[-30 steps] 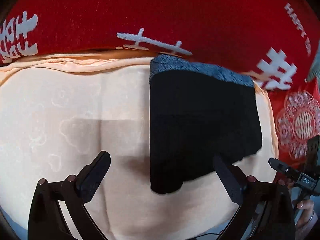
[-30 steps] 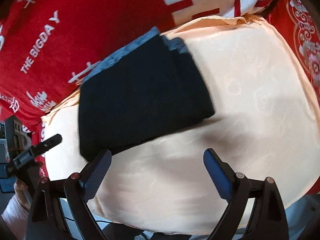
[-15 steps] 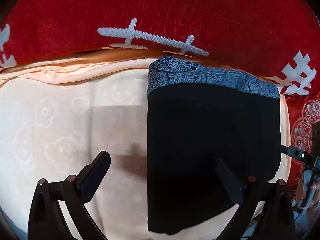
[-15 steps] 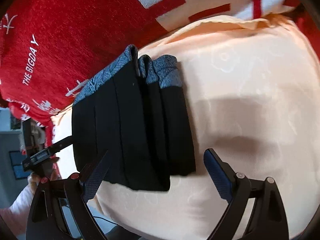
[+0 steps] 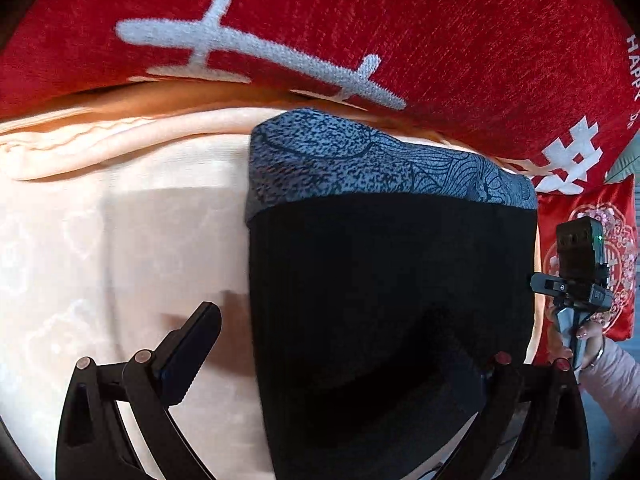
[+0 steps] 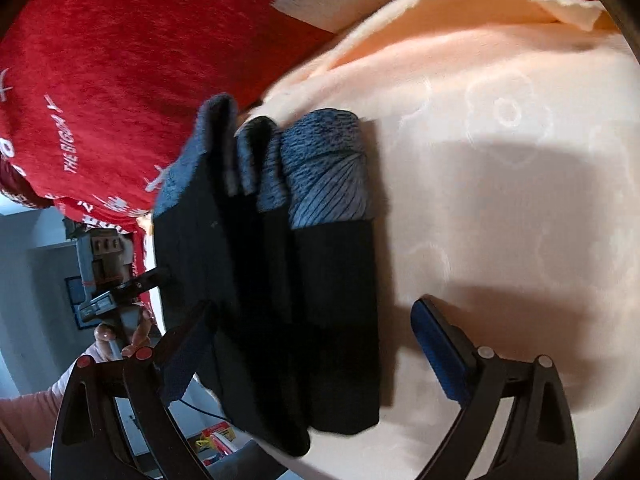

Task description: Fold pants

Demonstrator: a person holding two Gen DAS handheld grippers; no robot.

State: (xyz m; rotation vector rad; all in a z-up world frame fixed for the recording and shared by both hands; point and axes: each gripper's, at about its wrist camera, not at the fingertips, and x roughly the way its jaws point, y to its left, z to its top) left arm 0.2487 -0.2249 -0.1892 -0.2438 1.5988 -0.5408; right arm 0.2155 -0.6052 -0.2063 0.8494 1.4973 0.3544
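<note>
A red plush blanket with white embroidered characters (image 5: 400, 28) filled the far side of both views, and in front of it lay a pale peach blanket embossed with flower outlines (image 5: 100, 240). On that peach blanket, near its right edge in the left wrist view, rested the folded black pants with a blue-grey patterned waistband (image 5: 384, 292), stacked in several layers with the waistband toward the red blanket. The left gripper (image 5: 340, 344) hung over them with its jaws wide apart, one finger above the peach cloth, the other lost against the black fabric. The right gripper (image 6: 316, 340) was likewise spread, its fingers either side of the pants' near end, gripping nothing. A small red patterned cushion (image 5: 624, 248) sat beyond the pants' right side.
</note>
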